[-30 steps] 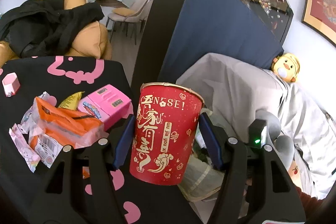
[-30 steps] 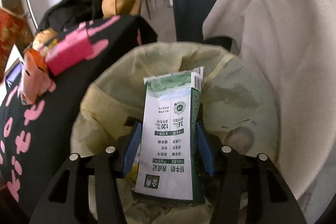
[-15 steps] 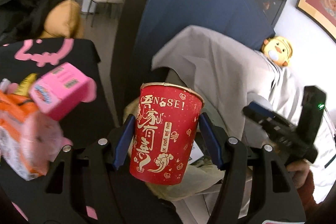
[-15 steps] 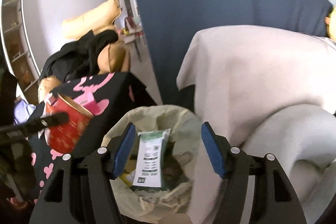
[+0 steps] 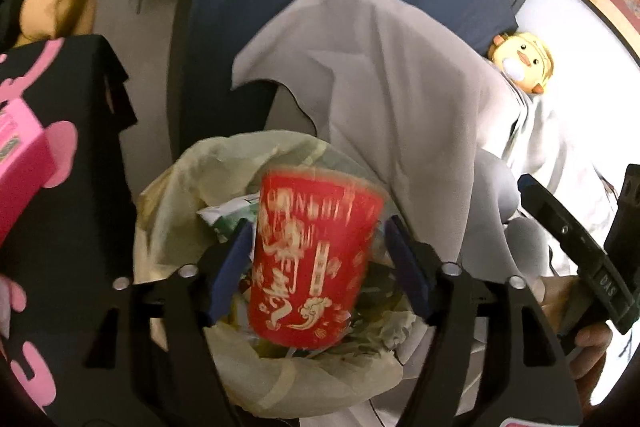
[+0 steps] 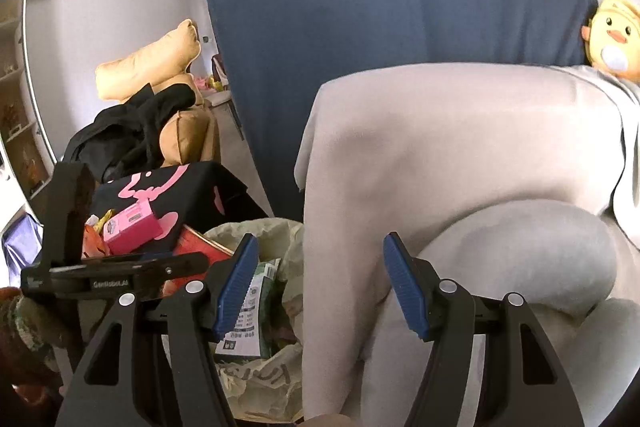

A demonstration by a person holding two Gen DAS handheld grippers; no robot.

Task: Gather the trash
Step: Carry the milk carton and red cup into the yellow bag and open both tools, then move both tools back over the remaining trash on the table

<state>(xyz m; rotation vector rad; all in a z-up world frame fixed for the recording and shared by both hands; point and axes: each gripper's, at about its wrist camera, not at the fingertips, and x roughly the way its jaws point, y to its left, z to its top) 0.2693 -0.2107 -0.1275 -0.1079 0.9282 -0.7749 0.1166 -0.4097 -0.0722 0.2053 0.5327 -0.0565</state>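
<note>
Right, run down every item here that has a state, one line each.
left gripper: jaws opening, pads clear of the cup between them
red paper cup: upright, blurred, over the bin
trash bin: open, lined with a bag, holding trash
milk carton: in the bin, leaning
right gripper: open, empty
pink box: on the black table, closed

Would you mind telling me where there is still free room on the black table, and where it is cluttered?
On the black table, the corner beyond the pink box is bare cloth. Nearer, the pink box and orange wrappers crowd it. The trash bag is already filling, with the red cup over its mouth.
</note>
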